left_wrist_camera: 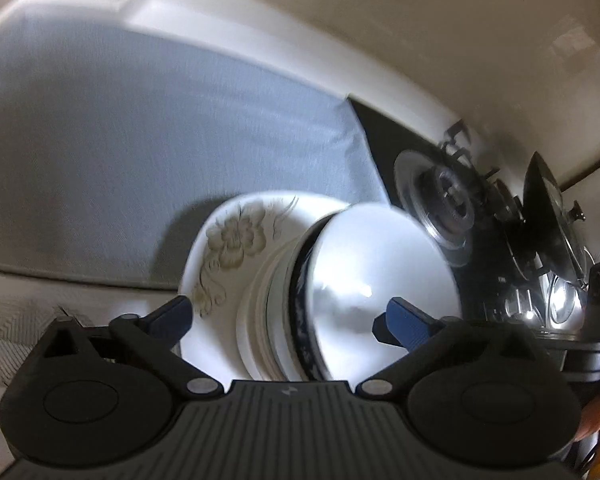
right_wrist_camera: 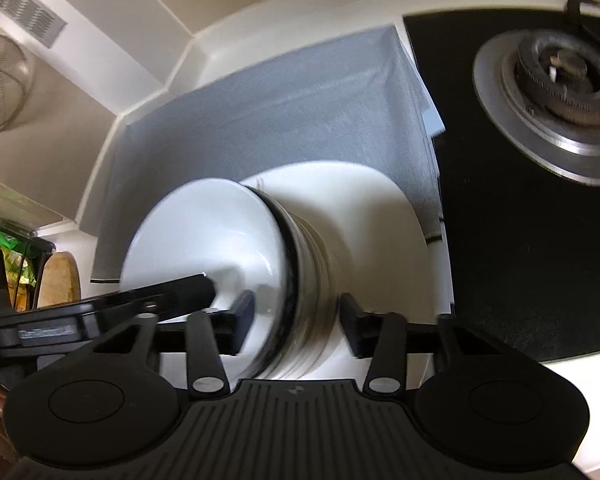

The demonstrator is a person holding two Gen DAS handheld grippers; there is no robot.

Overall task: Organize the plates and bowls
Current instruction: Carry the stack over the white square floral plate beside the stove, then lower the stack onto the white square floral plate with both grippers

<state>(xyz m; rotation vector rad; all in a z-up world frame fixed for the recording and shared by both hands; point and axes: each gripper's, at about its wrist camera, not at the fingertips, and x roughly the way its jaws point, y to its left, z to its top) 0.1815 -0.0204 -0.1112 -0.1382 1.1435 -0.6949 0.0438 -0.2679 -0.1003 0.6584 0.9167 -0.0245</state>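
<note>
A stack of bowls stands on a white plate with a grey flower print, on a grey cloth. The top bowl is white inside with a dark blue rim. My left gripper is open, its blue fingertips on either side of the stack. In the right wrist view the same stack and top bowl sit on the plate. My right gripper brackets the stack's side; contact is unclear. The left gripper's finger reaches into the bowl's edge.
A black gas hob with a round burner lies right of the cloth. A pan with a lid stands on the hob. A wooden board and a glass bowl are at the left.
</note>
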